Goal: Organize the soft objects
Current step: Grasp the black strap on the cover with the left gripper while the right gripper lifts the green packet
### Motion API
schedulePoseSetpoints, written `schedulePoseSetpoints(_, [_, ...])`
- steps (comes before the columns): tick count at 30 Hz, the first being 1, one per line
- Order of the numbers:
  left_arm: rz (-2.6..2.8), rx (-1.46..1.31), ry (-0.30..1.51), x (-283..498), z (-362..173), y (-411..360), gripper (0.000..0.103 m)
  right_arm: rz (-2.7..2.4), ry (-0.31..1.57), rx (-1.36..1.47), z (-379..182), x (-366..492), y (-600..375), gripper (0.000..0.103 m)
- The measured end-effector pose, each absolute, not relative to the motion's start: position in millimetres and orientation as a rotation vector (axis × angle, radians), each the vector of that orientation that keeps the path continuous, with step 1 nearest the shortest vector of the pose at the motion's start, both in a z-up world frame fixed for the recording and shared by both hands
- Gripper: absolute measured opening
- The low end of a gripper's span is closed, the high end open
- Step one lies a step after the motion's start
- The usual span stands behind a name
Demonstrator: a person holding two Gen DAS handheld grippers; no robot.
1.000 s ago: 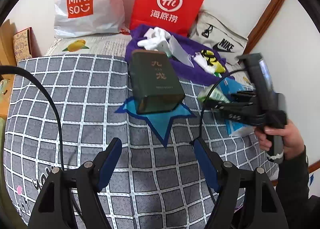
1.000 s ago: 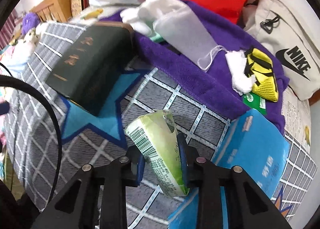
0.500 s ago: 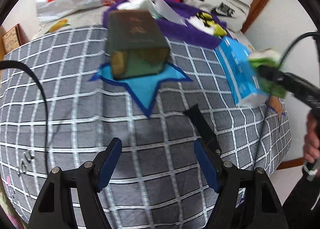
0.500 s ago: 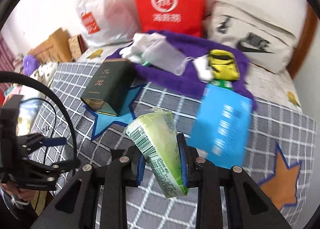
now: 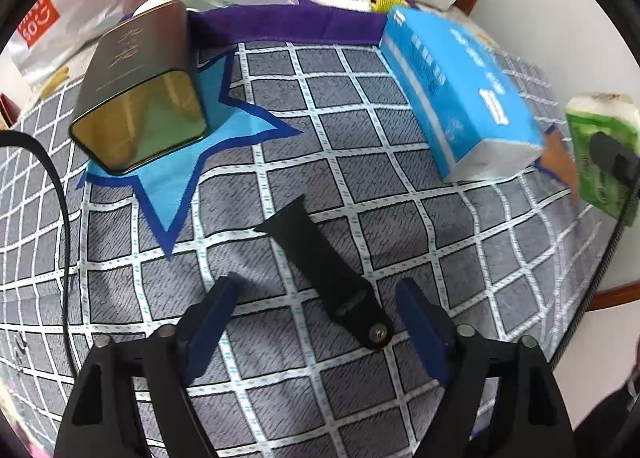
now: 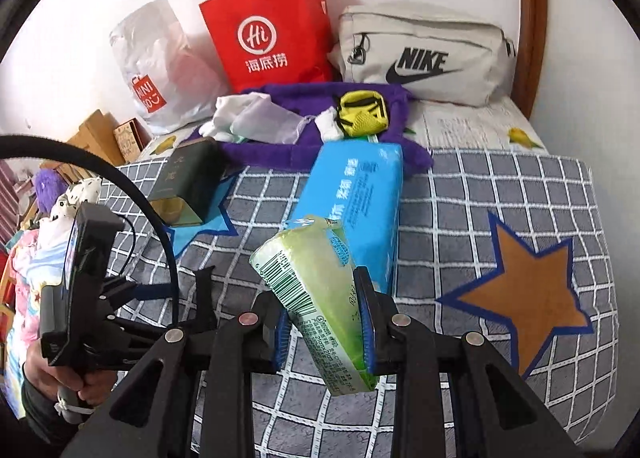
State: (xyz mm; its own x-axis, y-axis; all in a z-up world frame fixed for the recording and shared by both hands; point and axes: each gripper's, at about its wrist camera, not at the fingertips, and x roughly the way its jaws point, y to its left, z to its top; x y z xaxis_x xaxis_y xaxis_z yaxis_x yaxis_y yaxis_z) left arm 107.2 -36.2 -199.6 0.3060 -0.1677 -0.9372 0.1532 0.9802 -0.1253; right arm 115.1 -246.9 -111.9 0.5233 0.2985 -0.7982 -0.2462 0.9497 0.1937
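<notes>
The right gripper (image 6: 324, 322) tilts steeply down over the checked bedspread (image 6: 460, 193), its 2 pads pinching a green tissue pack (image 6: 316, 290) lifted clear of the cloth. The left gripper (image 5: 316, 322) also points down, jaws spread and just widened, straddling a black strap (image 5: 320, 266) lying flat between them, untouched. Beyond lie the blue tissue pack (image 5: 460, 93) and dark green tin (image 5: 140, 89). A second ago the strap was out of view and the tin lay straight ahead.
</notes>
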Motion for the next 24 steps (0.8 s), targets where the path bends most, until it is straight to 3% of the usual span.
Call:
schedulePoseSetpoints(6, [-0.160, 0.166, 1.220, 103.9, -206.7, -65.9, 0.087, 0.387, 0.985, 0.156, -117.9, 111.5, -254.4, 0.028])
schedulePoseSetpoints(15, [-0.070, 0.138, 1.241, 95.9, -202.1, -13.5, 0.085, 0.410, 0.945, 0.162, -110.6, 95.5, -254.8, 0.028])
schedulePoseSetpoints(21, [-0.156, 0.090, 1.191, 95.1, -197.0, -3.6, 0.073, 0.405, 0.958, 0.154, -114.9, 93.9, -252.4, 0.028])
schedulePoseSetpoints(24, [-0.166, 0.146, 1.165, 100.3, -198.1, -20.1, 0.052, 0.406, 0.967, 0.151, -117.2, 92.9, -250.5, 0.028])
